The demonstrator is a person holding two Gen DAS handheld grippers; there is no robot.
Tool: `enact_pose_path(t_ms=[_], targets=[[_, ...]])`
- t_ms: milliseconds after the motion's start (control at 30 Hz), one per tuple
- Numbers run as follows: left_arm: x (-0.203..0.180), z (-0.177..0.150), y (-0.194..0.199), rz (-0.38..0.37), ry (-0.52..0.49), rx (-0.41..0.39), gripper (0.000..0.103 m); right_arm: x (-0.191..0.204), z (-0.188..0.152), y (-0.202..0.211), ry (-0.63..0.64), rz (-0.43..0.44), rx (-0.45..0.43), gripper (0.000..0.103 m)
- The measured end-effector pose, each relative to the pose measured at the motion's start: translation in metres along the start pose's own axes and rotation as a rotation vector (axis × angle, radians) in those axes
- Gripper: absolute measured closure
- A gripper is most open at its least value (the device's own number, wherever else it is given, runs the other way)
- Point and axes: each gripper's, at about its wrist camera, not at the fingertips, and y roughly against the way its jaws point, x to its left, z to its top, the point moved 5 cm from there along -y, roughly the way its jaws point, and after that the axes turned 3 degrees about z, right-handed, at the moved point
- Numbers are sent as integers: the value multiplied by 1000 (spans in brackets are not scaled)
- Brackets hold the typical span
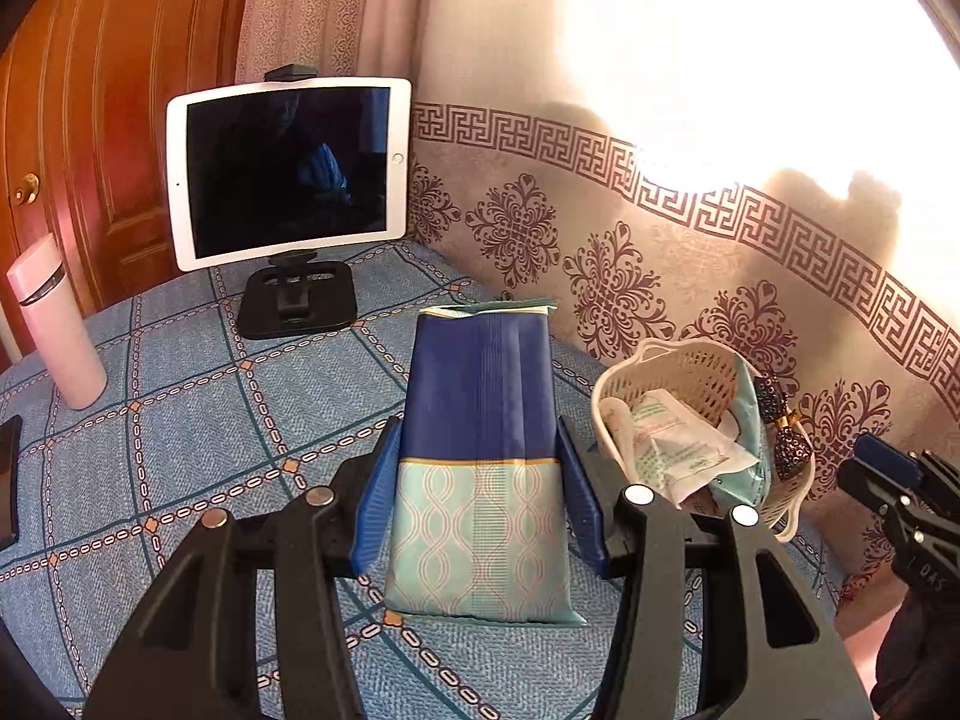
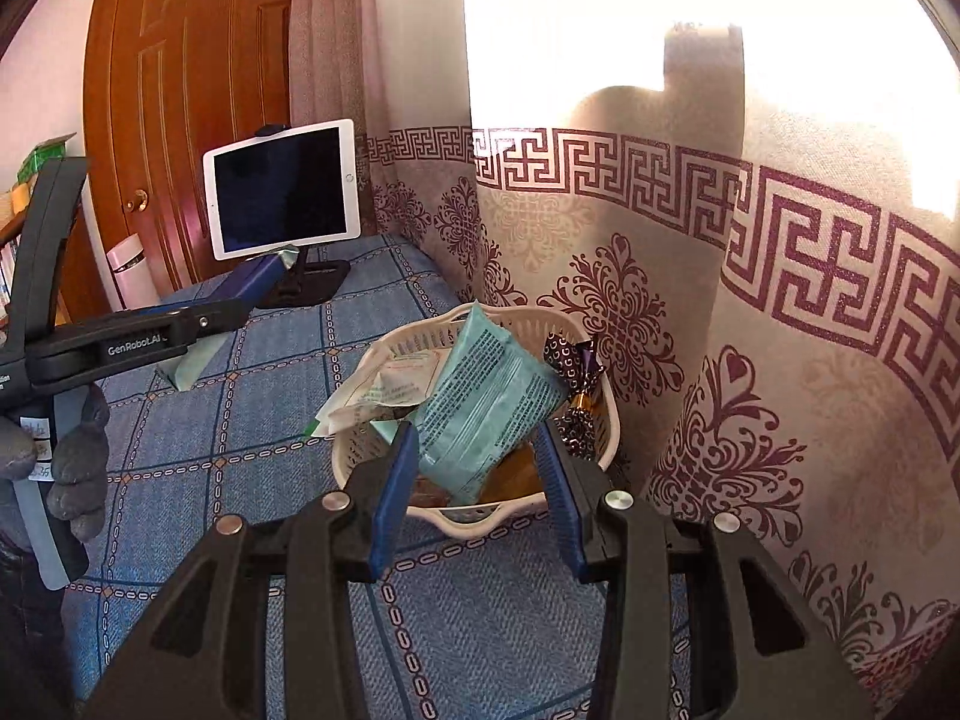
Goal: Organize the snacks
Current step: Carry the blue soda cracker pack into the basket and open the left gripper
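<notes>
My left gripper (image 1: 477,438) is shut on a long snack packet (image 1: 480,450), dark blue above and pale teal below, and holds it tilted above the blue checked tablecloth; it also shows in the right wrist view (image 2: 258,282). A cream plastic basket (image 1: 690,360) stands to its right by the curtain, holding white packets, a teal packet (image 2: 480,408) and a dark wrapped candy (image 2: 576,378). My right gripper (image 2: 480,456) is open just above the basket's near rim (image 2: 480,513), with the teal packet between its fingers, untouched.
A white tablet (image 1: 288,171) on a black stand sits at the back of the table. A pink bottle (image 1: 57,324) stands at the left. A patterned curtain (image 2: 780,330) runs close along the right side. A wooden door is behind.
</notes>
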Motion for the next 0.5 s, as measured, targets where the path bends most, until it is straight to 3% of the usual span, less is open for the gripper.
enact_pose_path(t_ms=[367,500], targets=[[-78,24,-13,-88,-155,-24,52,5,-15,3,-12,87,7,60],[-66,20,-16,-53,-136,-9,51,3,-20,2,-19,108,10,56]])
